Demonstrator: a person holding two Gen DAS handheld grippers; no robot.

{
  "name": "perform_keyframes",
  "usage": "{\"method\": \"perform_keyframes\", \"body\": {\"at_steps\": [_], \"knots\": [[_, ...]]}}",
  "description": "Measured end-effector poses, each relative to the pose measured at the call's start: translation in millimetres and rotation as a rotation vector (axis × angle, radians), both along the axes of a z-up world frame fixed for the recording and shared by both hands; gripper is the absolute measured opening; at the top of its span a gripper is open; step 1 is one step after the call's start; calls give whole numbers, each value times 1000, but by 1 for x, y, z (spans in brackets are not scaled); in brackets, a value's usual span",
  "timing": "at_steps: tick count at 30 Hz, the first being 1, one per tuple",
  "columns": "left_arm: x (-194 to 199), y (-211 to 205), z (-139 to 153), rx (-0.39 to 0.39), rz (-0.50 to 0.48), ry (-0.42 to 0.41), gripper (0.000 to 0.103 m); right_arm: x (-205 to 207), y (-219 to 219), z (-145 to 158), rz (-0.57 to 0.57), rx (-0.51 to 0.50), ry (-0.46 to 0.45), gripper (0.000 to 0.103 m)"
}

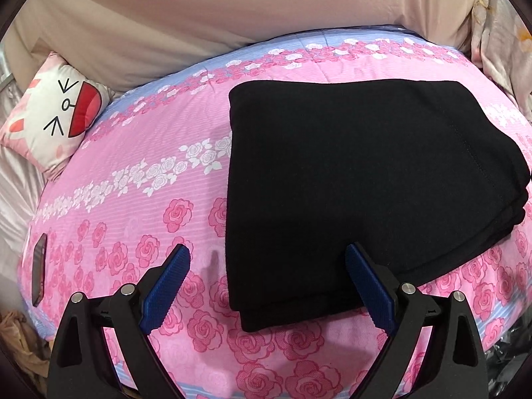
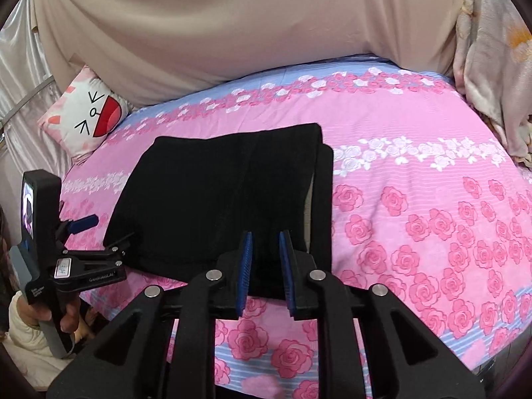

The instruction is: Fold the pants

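The black pants (image 1: 359,173) lie folded in a thick flat stack on the pink rose-print bed cover (image 1: 139,199). My left gripper (image 1: 267,259) is open, its blue fingers astride the stack's near left corner and not clamping it. In the right wrist view the pants (image 2: 212,193) lie ahead. My right gripper (image 2: 265,242) has its fingers close together around the near edge of the pants, with black fabric between the pads. The left gripper (image 2: 99,229) shows at the left of that view, held by a hand.
A cat-face cushion (image 1: 56,116) lies at the bed's far left corner. A beige sheet (image 1: 232,16) hangs behind the bed. A dark phone (image 1: 38,269) lies on the cover at the left edge. A floral blanket (image 2: 492,66) hangs at the right.
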State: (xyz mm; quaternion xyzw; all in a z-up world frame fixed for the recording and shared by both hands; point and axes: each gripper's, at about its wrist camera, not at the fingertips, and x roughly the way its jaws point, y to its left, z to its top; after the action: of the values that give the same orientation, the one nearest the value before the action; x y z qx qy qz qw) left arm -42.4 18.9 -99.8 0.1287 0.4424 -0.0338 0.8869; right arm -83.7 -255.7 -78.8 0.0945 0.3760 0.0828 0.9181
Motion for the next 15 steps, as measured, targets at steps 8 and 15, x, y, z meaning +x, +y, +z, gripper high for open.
{"method": "perform_keyframes", "body": {"at_steps": [8, 15], "knots": [[1, 2, -1, -9, 2, 8, 94, 23, 13, -28, 67, -1, 58, 31], [5, 3, -4, -14, 4, 14, 96, 62, 6, 27, 67, -48, -45, 32]]}}
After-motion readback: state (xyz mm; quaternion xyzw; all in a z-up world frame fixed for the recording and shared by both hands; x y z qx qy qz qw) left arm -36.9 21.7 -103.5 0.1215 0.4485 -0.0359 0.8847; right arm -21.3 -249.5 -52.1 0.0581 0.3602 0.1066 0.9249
